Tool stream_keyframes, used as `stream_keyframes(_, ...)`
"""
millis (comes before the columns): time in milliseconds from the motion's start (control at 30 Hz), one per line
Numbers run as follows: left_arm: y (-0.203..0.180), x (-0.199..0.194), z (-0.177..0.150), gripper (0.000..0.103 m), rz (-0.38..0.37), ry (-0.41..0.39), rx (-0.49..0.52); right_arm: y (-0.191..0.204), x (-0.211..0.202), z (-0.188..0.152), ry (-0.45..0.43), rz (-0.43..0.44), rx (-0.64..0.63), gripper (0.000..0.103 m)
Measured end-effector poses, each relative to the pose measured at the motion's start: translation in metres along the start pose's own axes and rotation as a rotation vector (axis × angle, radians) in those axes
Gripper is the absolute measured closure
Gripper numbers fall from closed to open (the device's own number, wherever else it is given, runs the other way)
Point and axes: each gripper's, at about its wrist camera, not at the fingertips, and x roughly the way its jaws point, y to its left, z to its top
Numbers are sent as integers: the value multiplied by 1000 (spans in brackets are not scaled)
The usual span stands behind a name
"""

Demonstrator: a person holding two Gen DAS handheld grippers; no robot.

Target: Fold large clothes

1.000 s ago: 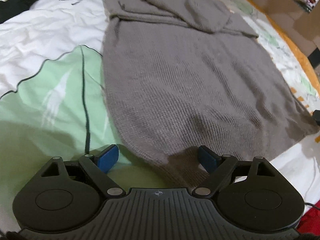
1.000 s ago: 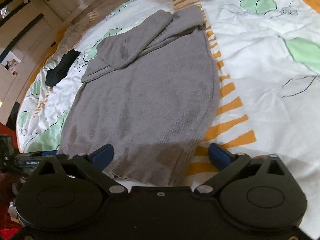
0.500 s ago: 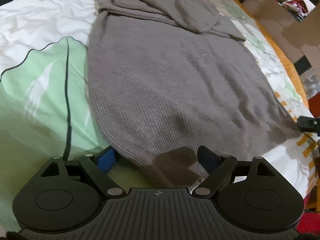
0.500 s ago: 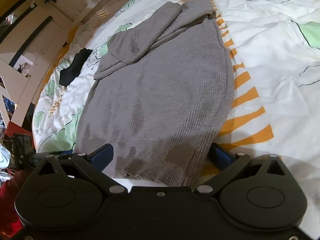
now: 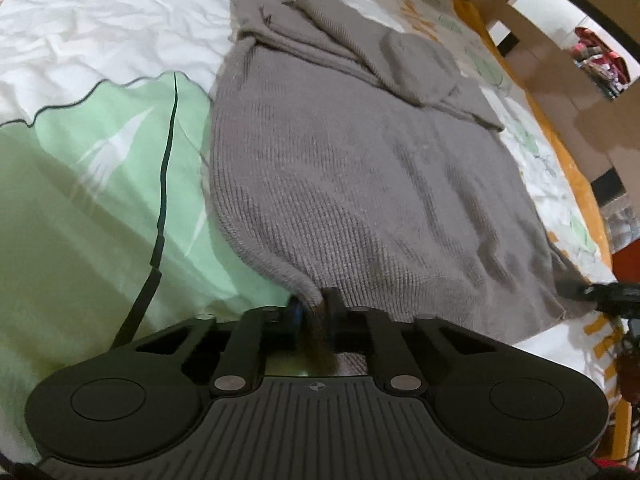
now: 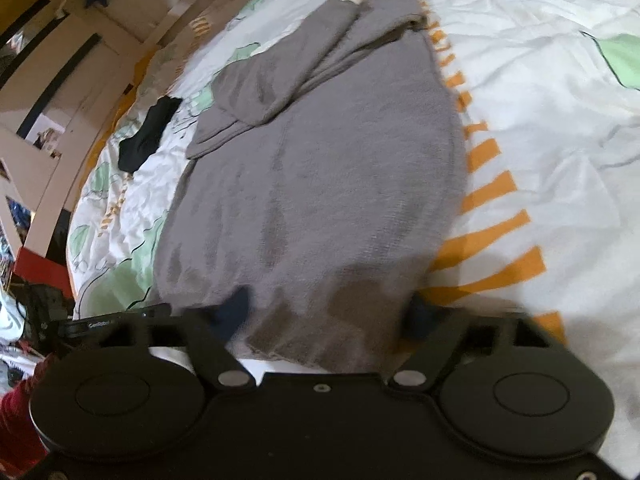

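A large grey knit sweater [image 5: 360, 168] lies flat on the bed, its sleeves folded across the far end. My left gripper [image 5: 314, 304] is shut on the near left corner of the sweater's hem, and the pinched cloth stands up between the fingers. In the right wrist view the sweater [image 6: 328, 184] fills the middle. My right gripper [image 6: 328, 316] is open, its blue pads on either side of the near right part of the hem, low over the cloth.
The bed cover [image 5: 100, 160] is white with green leaf and orange stripe prints [image 6: 500, 220]. A black garment [image 6: 148, 132] lies on the bed beyond the sweater. Wooden furniture [image 5: 580, 80] stands past the bed edge. Red cloth [image 6: 16, 400] lies at the near left.
My left gripper has closed on the sweater's hem corner. My right gripper has moved forward and lower over the hem and stays open.
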Motion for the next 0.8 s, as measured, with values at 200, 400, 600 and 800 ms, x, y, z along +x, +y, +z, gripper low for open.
stream_keyframes(200, 6, -29, 9, 96, -153, -123, -136, -16, -13, 2, -75, 123, 99, 85)
stream_keyframes(400, -2, -65, 46, 96, -231, -323, -159, 2, -36, 32, -219, 206, 40, 85)
stream_keyframes(600, -1, -66, 102, 96, -245, -498, -167, 17, -39, 84, -356, 238, -2, 85)
stream_keyframes(800, 3, -39, 161, 96, -233, -590, -178, 19, -18, 146, -456, 234, 13, 85)
